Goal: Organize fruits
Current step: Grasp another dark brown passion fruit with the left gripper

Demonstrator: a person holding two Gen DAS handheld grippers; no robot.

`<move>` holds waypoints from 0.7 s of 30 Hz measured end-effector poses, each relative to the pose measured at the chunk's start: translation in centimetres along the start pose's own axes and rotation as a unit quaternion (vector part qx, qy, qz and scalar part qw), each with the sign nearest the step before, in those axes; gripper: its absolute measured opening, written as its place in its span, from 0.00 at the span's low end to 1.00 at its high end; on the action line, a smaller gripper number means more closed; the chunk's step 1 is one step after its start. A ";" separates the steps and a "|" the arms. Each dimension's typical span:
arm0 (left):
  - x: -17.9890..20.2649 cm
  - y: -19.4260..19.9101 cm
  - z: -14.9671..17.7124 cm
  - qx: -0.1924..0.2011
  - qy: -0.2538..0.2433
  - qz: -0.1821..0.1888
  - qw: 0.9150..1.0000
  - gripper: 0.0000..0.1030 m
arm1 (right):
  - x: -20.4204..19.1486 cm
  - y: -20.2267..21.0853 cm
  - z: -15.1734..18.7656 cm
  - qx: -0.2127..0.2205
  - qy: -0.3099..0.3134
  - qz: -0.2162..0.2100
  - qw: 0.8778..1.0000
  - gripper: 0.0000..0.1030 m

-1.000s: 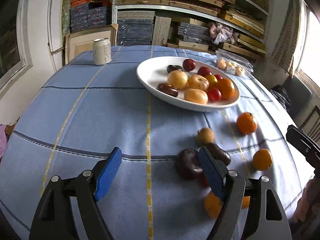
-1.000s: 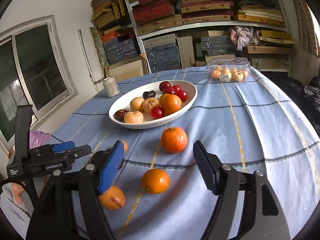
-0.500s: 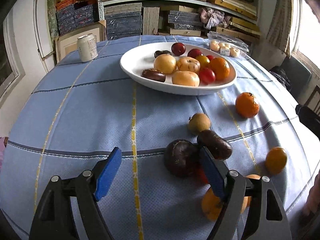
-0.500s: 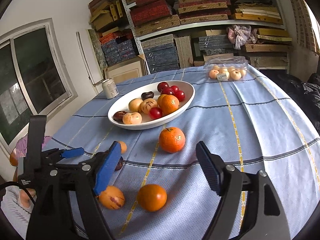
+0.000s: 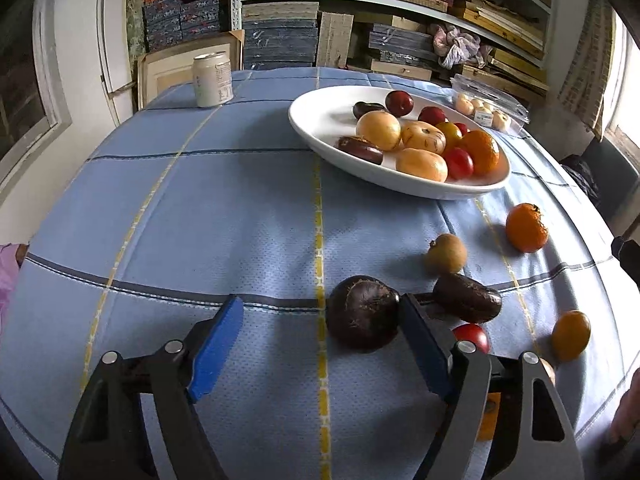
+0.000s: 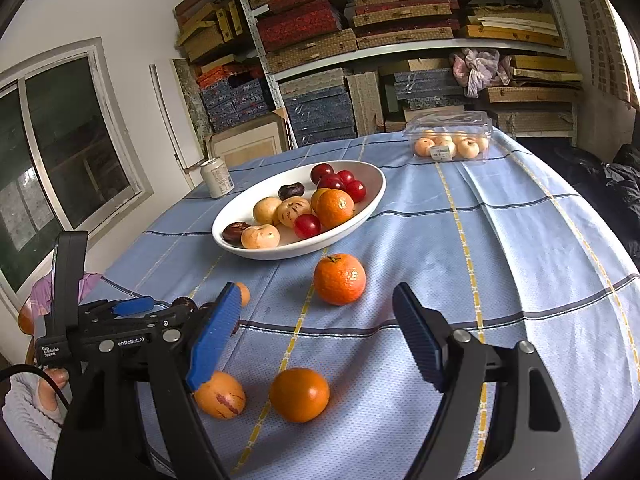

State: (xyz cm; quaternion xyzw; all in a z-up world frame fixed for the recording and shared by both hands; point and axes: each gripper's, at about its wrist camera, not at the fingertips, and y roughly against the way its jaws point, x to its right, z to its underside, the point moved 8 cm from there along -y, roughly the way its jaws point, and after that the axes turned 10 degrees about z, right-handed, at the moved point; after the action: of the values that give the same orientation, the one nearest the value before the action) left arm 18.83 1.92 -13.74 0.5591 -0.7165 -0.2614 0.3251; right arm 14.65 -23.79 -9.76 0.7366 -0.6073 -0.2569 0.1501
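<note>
Loose fruit on blue checked tablecloth (image 5: 240, 216), white oval ceramic bowl (image 5: 320, 120) already part filled.

Left gripper (image 5: 320, 320) closing, blue pads spread, round dark purple fruit (image 5: 362, 312) between, against the right pad. Right gripper (image 6: 316, 320) spread wide over cloth, gripping nothing; smooth orange fruit (image 6: 299, 394) just below, stemmed tangerine (image 6: 339, 279) beyond.
</note>
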 end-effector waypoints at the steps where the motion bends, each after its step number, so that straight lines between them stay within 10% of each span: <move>1: 0.1 0.0 0.0 0.001 -0.003 0.001 1.000 0.75 | 0.0 0.0 0.0 -0.001 0.000 0.000 1.000 0.74; 9: 1.8 -1.1 0.5 -0.018 -0.033 0.016 0.999 0.40 | -1.0 1.3 2.6 -0.032 0.032 -0.015 0.999 0.71; 21: 1.7 -1.1 0.6 -0.019 -0.032 0.016 0.999 0.40 | -2.0 -0.4 4.7 -0.087 0.064 -0.005 0.994 0.49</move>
State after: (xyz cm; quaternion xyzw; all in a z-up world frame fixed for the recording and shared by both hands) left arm 18.77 -0.01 -14.66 0.5326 -0.7305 -0.2873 0.3166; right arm 12.06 -21.33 -13.44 0.7390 -0.5678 -0.2619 0.2508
